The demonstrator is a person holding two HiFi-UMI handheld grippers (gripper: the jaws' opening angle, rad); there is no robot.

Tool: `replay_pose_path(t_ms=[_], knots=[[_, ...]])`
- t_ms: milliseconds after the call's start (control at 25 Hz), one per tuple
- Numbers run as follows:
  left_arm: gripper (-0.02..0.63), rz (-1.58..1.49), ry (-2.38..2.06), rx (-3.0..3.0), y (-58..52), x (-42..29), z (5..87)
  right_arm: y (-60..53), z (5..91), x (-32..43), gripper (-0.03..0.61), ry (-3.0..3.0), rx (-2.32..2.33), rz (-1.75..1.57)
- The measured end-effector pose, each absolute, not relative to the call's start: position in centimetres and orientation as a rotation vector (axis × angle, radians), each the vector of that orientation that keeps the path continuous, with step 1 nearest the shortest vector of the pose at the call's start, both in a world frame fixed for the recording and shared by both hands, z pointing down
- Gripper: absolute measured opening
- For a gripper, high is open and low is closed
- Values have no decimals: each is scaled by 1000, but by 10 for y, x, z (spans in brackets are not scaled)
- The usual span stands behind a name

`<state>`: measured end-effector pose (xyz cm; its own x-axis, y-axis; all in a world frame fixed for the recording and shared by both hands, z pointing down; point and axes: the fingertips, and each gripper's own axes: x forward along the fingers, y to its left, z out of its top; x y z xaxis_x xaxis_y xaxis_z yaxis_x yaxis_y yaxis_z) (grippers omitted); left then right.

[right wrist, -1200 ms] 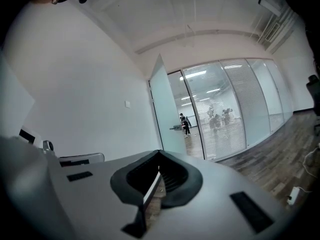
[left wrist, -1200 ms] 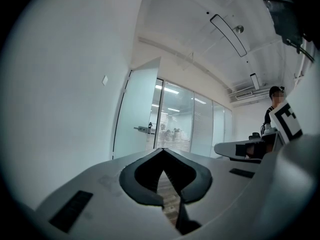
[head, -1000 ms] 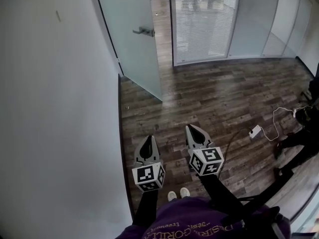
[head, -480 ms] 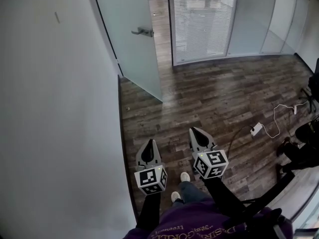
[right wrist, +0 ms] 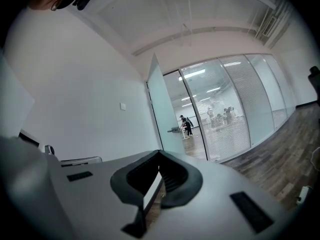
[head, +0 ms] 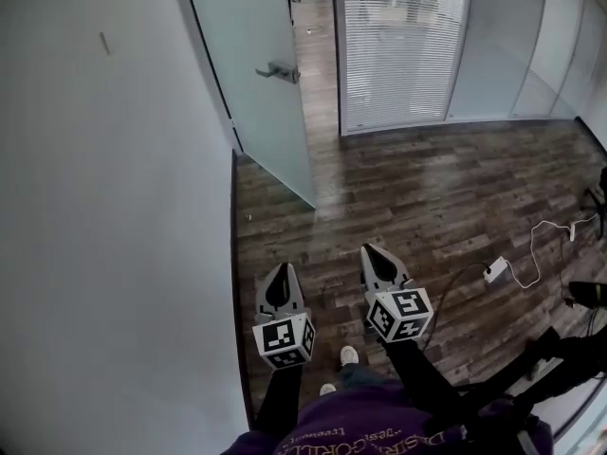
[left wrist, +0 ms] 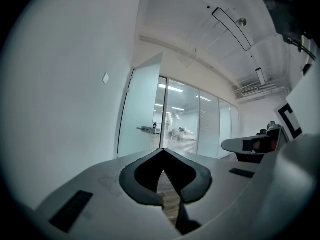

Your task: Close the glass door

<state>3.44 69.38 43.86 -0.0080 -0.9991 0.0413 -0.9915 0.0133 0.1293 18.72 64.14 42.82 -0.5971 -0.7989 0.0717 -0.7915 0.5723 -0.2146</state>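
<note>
Nearest, the person is holding the left claw [head: 281, 267] and the right claw [head: 373, 251] side by side above the wood floor [head: 417, 188], both clenched tip to tip and gripping nothing. A white wall [head: 114, 207] is running along the left. Farther off, the glass door [head: 261, 83] is standing open, angling out from that wall, its handle [head: 281, 70] well apart from both claws.

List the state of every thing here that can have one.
glass door: open, swung away from its frame
door handle: level, nothing touching it
left claw: shut, empty, far from the door
right claw: shut, empty, far from the door
blinds: lowered behind the glass wall
charger: lying on the floor with its cable attached
</note>
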Motion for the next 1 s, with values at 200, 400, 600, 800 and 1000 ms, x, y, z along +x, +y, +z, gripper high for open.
replay_pose_path(t_ms=[200,400,600,800,1000], knots=[[0,-115,-2186,2116,648,42,430,593,426,194,-3,2779,-1374,-342],[0,-118,-2204,2082,623,43,436,564,432,188,-3,2821,-1338,-348],[0,-94,-2218,2048,606,35,445,543,438,180,-3,2842,-1324,-364],[0,-93,-2205,2053,584,27,445,522,443,170,-3,2843,-1319,-381],[0,-84,-2197,2070,553,18,446,494,442,160,-3,2831,-1336,-390]])
